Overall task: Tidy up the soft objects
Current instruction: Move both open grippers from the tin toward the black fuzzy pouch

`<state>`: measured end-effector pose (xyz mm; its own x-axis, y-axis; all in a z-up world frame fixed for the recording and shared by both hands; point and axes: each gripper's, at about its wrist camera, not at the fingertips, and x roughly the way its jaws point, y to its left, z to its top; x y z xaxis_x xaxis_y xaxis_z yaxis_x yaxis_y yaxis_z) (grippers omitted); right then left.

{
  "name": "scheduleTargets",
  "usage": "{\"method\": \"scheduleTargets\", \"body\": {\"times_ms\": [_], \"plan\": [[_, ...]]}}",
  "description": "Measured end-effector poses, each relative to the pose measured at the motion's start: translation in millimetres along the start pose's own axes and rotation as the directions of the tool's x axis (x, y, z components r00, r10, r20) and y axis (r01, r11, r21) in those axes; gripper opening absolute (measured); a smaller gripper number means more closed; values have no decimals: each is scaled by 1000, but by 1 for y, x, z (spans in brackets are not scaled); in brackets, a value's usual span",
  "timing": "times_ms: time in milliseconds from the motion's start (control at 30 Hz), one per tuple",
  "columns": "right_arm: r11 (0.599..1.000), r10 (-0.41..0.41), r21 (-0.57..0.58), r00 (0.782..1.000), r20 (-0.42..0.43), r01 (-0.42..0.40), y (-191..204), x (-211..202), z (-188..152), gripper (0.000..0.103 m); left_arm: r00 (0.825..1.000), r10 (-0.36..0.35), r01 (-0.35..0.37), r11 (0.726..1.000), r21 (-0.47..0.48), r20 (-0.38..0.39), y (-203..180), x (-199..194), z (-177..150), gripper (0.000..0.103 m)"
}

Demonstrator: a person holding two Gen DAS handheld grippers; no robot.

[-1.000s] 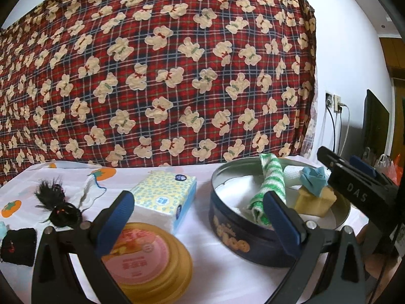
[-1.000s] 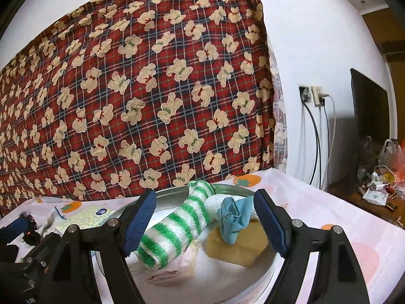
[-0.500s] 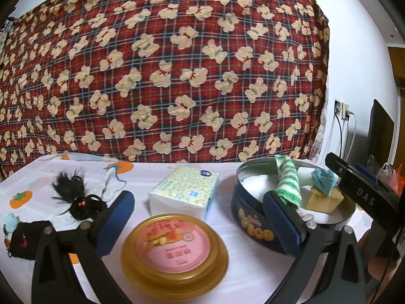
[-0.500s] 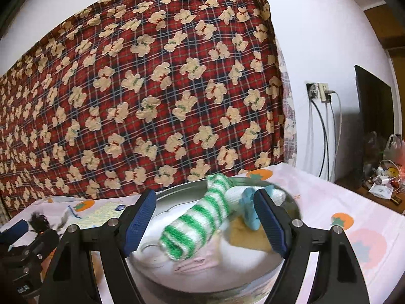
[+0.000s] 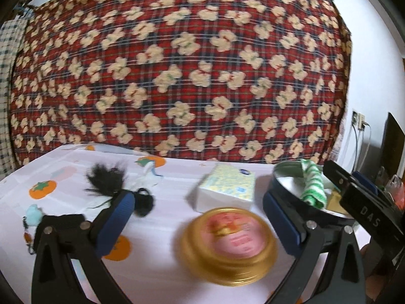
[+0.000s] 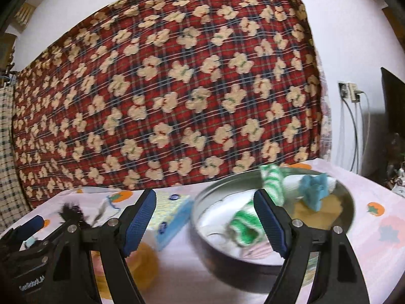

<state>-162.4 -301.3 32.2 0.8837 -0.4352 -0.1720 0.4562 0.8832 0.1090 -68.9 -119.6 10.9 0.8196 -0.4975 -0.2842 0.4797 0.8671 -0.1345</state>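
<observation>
In the left wrist view my left gripper (image 5: 197, 197) is open and empty, low over the white tablecloth. Ahead to its left lie a black furry hair tie (image 5: 106, 179), a black scrunchie (image 5: 144, 201) and a small white cloth (image 5: 149, 177). A round dark tin (image 5: 286, 185) on the right holds a green-and-white striped cloth (image 5: 312, 185) and a yellow sponge (image 5: 334, 201). My right gripper (image 6: 203, 197) is open and empty, just in front of the tin (image 6: 349, 202). The striped cloth (image 6: 272, 179) and a blue cloth (image 6: 314, 192) on the sponge (image 6: 326, 207) lie inside.
A tissue pack (image 5: 225, 190) and a gold lid with a pink label (image 5: 229, 243) sit between the hair ties and the tin. A red plaid bear blanket (image 5: 189, 76) closes off the back. A wall socket with cables (image 6: 350, 93) and a dark screen (image 6: 393, 106) are at the right.
Both grippers have swung left across the table, so the tin has slid toward the right of each view and the hair ties have come nearer the middle. Both jaws stay open.
</observation>
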Motion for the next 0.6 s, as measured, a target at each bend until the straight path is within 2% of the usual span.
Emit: {"method": "scheduleTargets", "body": {"times_ms": [267,467,600], "plan": [[996,88,-17,996,-31,-88,45,2,-8,81,995,92,-94,993,-65,-33,57,-4,0,103],[984,174,-36,982,-67,-177,89,5,-16,81,981,184,-189,978,-90,-59,110,-13,0,103],[968,236,-64,966,-105,-244,125,7,-24,81,966,246,-255,959,-125,-80,147,-21,-2,103]]}}
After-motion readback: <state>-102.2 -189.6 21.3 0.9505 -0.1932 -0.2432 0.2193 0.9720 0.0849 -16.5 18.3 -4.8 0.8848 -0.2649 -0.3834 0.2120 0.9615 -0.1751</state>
